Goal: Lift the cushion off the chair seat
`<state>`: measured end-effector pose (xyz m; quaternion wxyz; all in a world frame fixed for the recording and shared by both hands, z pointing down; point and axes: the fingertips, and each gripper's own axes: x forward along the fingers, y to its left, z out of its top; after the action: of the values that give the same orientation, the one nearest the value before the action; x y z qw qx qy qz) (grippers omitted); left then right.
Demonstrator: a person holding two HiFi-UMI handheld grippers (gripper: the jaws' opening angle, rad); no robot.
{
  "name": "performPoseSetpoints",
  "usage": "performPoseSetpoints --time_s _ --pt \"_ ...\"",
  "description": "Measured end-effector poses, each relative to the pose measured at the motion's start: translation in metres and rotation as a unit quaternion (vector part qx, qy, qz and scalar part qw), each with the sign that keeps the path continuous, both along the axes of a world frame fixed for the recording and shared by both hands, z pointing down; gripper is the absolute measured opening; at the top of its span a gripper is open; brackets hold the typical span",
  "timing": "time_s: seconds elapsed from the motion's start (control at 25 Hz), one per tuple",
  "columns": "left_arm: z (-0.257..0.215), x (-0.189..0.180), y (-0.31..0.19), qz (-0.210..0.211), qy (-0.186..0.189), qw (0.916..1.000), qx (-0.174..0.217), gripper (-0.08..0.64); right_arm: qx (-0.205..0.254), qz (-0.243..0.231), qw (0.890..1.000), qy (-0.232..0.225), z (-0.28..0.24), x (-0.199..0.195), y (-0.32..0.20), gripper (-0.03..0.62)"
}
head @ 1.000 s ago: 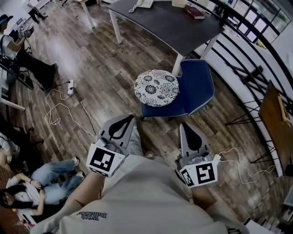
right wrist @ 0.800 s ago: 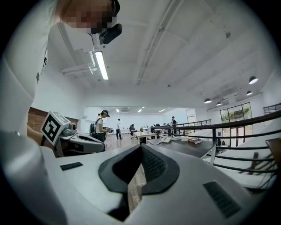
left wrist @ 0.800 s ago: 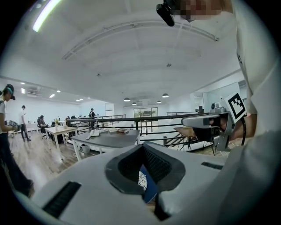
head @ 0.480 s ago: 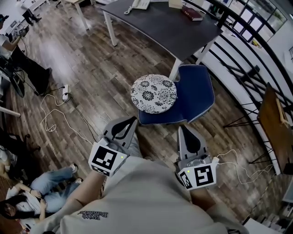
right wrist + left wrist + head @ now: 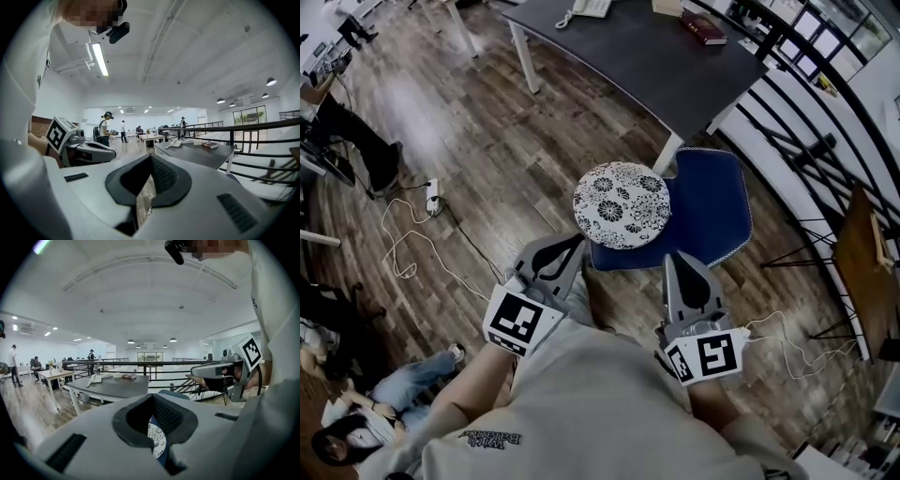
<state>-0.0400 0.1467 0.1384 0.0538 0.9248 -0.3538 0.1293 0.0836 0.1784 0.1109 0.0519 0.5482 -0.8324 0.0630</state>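
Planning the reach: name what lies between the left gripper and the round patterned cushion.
Head view: only bare brown wooden floor shows between the left gripper and the round patterned cushion.

Pretty bright, even light from a strip light (image 5: 99, 58) high above the right tongs (image 5: 149, 161); soft shadows. Pale glare on the floor (image 5: 403, 98) far left of the left tongs (image 5: 562, 248). Heavy fisheye bend, black corners (faces mosaicked), tong bodies slightly soft up close.
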Motion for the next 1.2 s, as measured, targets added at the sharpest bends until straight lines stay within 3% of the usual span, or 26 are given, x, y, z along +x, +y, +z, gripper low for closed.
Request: performPoseSetpoints --time_s 0.6,0.88,1.2 --pt "0.006 -0.026 -0.113 0.023 0.015 0.9991 -0.033 0.005 -0.036 0.039 0.998 0.016 0.001 -0.019 -0.115 0.003" --pt "0.008 -0.051 -0.164 0.040 0.017 0.9984 -0.036 0.005 -0.031 0.039 0.998 0.025 -0.007 -0.055 -0.162 0.003" --pt "-0.001 -0.066 -0.210 0.059 0.025 0.9977 -0.023 0.005 0.010 0.050 0.998 0.034 -0.030 -0.081 -0.202 0.003"
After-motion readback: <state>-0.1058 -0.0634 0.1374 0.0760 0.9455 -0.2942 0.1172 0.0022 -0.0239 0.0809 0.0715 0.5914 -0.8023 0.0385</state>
